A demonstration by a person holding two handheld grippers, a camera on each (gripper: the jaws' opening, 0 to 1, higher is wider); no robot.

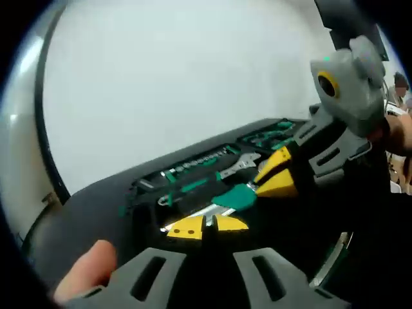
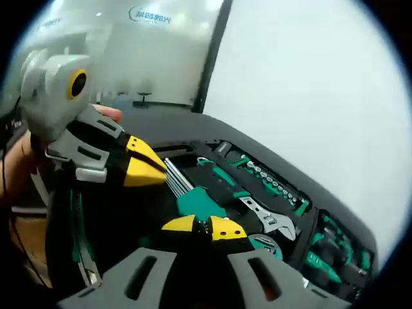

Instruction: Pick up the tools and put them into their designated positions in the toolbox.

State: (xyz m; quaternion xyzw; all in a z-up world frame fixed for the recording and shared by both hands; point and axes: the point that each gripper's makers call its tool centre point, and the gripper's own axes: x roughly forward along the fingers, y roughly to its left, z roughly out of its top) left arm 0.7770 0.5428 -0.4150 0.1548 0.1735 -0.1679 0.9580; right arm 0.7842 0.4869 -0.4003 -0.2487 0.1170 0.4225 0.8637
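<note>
Green-holdered set of silver hex keys [image 2: 193, 196] pinched at both ends: right gripper [image 2: 209, 226] with yellow tips pressed together on the green holder, left gripper [image 2: 154, 168] clamped on the key shafts. Held just above the black foam-lined toolbox [image 2: 283, 219], near its silver adjustable wrench [image 2: 267, 217] and row of sockets [image 2: 273, 183].

A black toolbox [image 2: 193, 151] lies open on the dark table [image 2: 154, 119].

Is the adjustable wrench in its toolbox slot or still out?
In: the adjustable wrench lies flat in the toolbox tray recess, no gripper touching it.
</note>
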